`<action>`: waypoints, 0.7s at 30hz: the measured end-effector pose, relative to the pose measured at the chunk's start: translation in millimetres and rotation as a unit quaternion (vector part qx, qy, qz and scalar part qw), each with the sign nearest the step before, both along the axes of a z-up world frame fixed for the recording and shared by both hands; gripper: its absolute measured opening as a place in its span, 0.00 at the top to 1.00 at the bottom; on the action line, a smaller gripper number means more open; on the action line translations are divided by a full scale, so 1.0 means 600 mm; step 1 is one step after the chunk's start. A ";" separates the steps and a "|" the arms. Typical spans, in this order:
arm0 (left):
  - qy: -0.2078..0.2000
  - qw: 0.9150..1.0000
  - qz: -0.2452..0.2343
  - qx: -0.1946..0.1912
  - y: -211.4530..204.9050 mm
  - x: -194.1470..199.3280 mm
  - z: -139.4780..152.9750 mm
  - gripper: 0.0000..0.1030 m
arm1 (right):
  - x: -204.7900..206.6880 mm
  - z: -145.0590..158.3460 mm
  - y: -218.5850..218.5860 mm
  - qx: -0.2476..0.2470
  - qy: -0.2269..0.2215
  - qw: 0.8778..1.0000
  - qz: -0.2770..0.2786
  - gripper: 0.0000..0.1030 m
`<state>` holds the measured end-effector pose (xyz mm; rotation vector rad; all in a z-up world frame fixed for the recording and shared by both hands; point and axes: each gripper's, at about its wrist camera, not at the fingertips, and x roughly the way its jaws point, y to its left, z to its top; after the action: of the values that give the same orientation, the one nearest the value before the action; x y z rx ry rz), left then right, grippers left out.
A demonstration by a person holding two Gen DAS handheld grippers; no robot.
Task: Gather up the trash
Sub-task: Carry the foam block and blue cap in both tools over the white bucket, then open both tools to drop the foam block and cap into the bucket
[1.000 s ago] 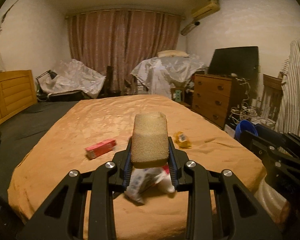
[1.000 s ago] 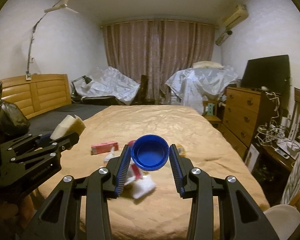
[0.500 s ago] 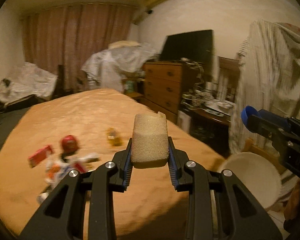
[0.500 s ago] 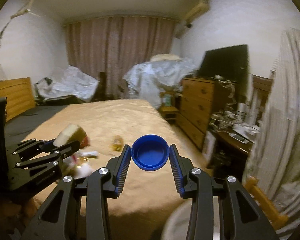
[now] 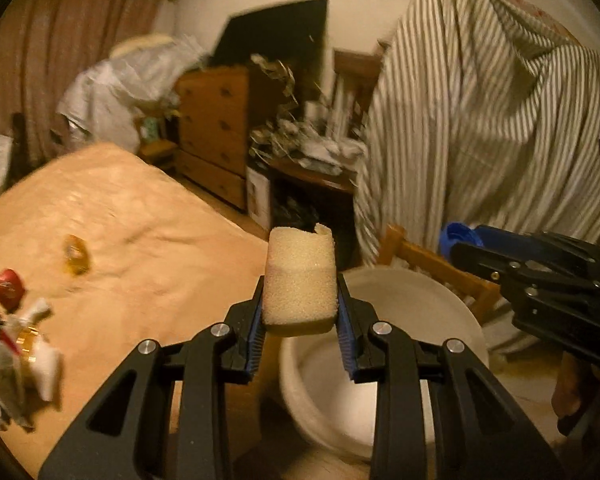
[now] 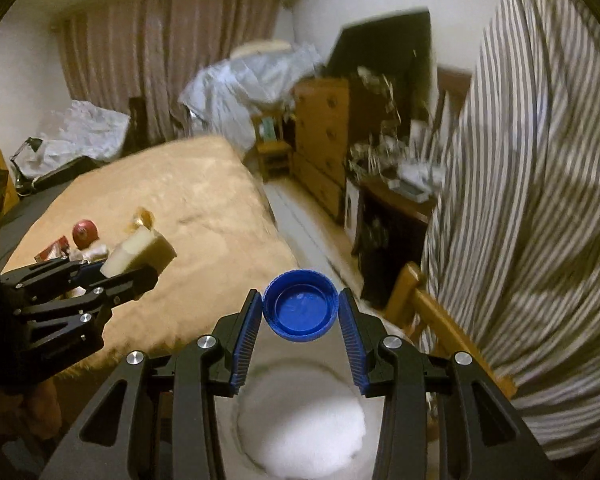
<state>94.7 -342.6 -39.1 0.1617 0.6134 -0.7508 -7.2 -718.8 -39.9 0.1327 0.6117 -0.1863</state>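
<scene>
Trash for collection appears in three places. A pale sponge block (image 5: 300,284) is pinched between the pads of the left gripper (image 5: 300,312), its top rising above the fingertips. A blue bottle cap (image 6: 300,306), hollow side toward the camera, is pinched at its rim by the right gripper (image 6: 300,312). Loose wrappers (image 5: 16,352) with a red round piece (image 5: 8,286) and a yellow crumpled piece (image 5: 75,254) lie on the orange bedspread (image 5: 140,240) at the left, near the bed's near edge.

Both grippers are held past the right edge of the bed, above a white round bin (image 5: 412,312) standing on the floor. In the right wrist view the bin's open mouth (image 6: 300,420) lies directly below the cap; in the left wrist view the sponge sits over the bin's left rim. The right gripper shows at the far right of the left view (image 5: 460,244), apart from the left gripper.

Room around the bin is narrow: the bed edge bounds it on the left, a wooden chair frame (image 6: 428,312) draped with striped cloth (image 6: 540,200) on the right. A floor strip runs farther back toward a wooden dresser (image 6: 324,136) and a cluttered low table (image 5: 308,176).
</scene>
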 end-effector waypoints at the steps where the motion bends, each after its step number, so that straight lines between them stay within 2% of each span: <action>1: 0.016 1.000 -0.009 0.004 -0.013 0.005 -0.010 0.71 | 0.002 -0.015 -0.013 0.009 0.014 1.000 -0.001 0.60; 6: 0.074 0.995 -0.048 0.038 -0.066 0.018 -0.063 0.71 | 0.013 -0.077 -0.032 0.050 0.069 0.996 0.002 0.60; 10: 0.101 0.990 -0.067 0.068 -0.095 0.024 -0.098 0.71 | 0.010 -0.114 -0.026 0.064 0.097 0.993 0.003 0.60; 14: 0.115 0.988 -0.065 0.084 -0.104 0.027 -0.124 0.71 | 0.009 -0.138 -0.026 0.072 0.105 0.992 0.003 0.60; 20: 0.112 0.988 -0.063 0.087 -0.103 0.026 -0.123 0.71 | 0.012 -0.139 -0.017 0.073 0.103 0.992 0.005 0.60; 21: 0.111 0.988 -0.063 0.087 -0.102 0.028 -0.122 0.66 | 0.013 -0.136 -0.015 0.073 0.103 0.992 0.005 0.60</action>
<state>111.4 -403.7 -112.4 0.2808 0.8881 -0.8437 0.3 -727.7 -121.7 0.2537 0.8310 -0.1454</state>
